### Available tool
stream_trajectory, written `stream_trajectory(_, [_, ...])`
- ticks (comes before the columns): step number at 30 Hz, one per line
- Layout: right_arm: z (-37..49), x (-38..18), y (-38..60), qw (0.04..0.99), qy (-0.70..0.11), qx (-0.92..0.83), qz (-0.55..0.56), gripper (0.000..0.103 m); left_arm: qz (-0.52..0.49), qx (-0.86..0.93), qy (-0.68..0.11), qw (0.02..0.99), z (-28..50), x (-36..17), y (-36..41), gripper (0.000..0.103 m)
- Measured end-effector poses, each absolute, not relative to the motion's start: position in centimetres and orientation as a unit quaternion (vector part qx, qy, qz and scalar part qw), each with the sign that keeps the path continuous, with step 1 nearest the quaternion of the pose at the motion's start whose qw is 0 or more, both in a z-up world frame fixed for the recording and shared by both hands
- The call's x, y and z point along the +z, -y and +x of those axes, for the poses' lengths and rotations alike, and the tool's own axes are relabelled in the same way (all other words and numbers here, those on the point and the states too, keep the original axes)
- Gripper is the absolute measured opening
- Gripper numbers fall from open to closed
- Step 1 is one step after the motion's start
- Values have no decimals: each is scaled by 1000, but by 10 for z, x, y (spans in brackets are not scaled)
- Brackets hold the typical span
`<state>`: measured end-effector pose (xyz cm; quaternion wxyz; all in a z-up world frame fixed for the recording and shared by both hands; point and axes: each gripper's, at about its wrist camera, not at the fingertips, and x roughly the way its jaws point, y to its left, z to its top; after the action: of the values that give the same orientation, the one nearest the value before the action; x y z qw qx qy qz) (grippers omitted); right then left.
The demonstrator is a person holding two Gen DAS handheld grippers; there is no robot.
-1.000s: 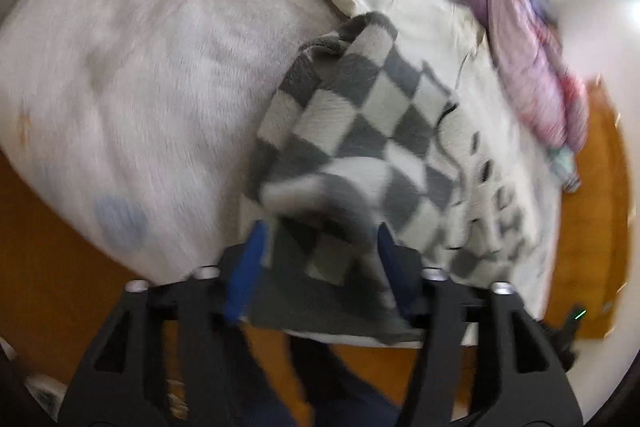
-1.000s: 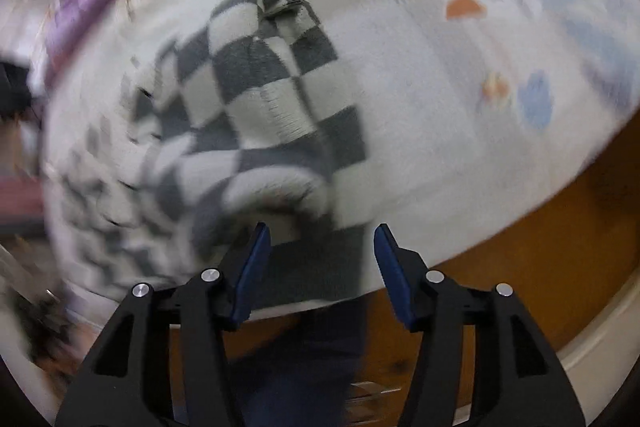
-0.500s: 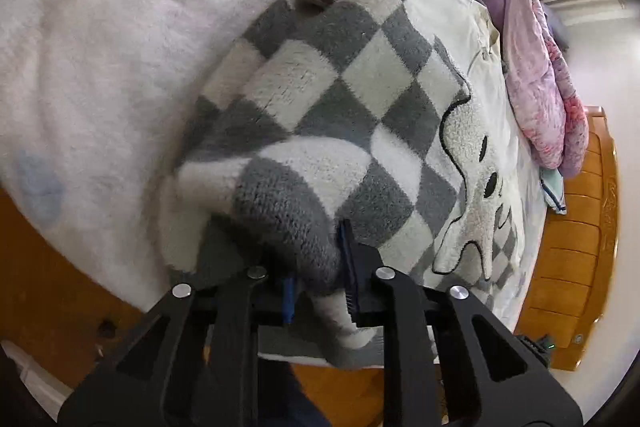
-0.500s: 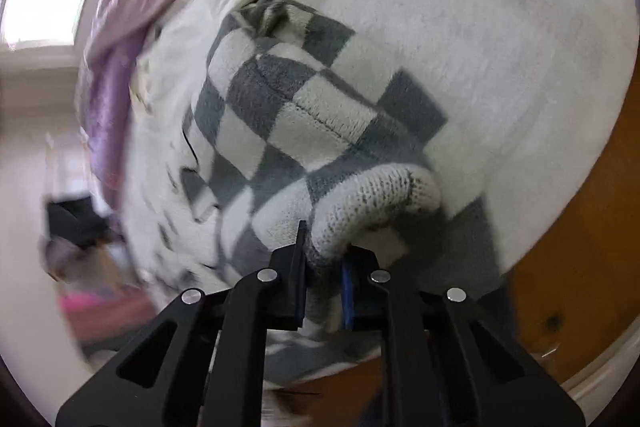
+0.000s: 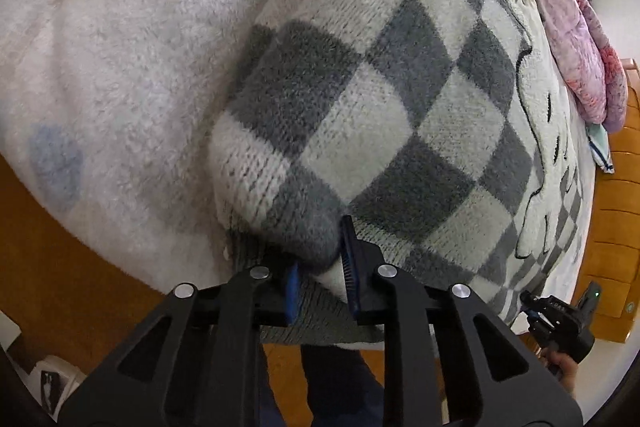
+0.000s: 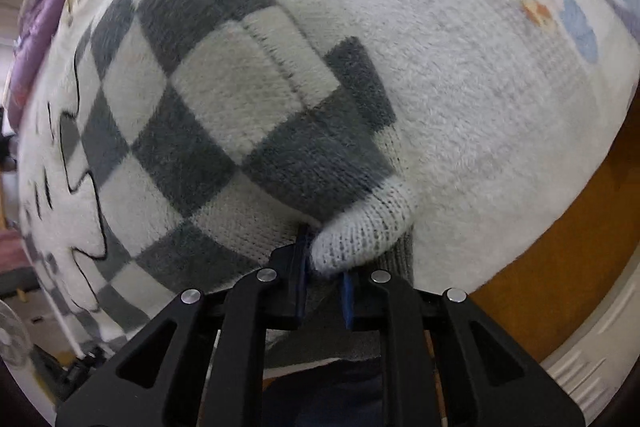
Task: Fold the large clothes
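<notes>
With the left hand-held gripper (image 5: 320, 267) and right hand-held gripper (image 6: 324, 279) each clamped on a near corner of the grey-and-cream checkered knit sweater (image 5: 380, 99) lying on the white fleece-covered bed (image 5: 120, 47), carry both corners level toward 12 o'clock, keeping the hem taut.

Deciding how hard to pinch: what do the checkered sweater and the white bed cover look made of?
Checkered sweater: soft, fuzzy knit, probably wool or acrylic; stitch rows show near the left gripper and right gripper. White bed cover: plush matte fleece, judging by its short fluffy pile.
</notes>
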<state>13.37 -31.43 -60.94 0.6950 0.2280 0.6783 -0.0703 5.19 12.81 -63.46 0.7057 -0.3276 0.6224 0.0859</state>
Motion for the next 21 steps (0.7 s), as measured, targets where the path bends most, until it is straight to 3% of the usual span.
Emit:
stream_trajectory(1, [135, -604, 312, 694, -682, -69, 218, 16, -328, 79, -623, 706, 53, -632, -128, 24])
stream_trajectory(4, [136, -572, 309, 690, -693, -72, 194, 30, -352, 60, -618, 700, 48, -623, -134, 65])
stream_trajectory(9, [147, -518, 286, 709, -696, -60, 99, 33, -373, 57, -606, 700, 27, -599, -152, 70])
stream_trajectory(14, [194, -486, 202, 762, -643, 54, 55, 31, -376, 90, -580, 717, 16, -584, -170, 75])
stream_trajectory(16, [217, -487, 168, 766, -632, 103, 58, 14, -388, 110, -578, 709, 18, -588, -177, 75])
stream_trajectory(21, [283, -512, 79, 758, -629, 164, 51, 6, -408, 147, -567, 701, 15, -595, -192, 75])
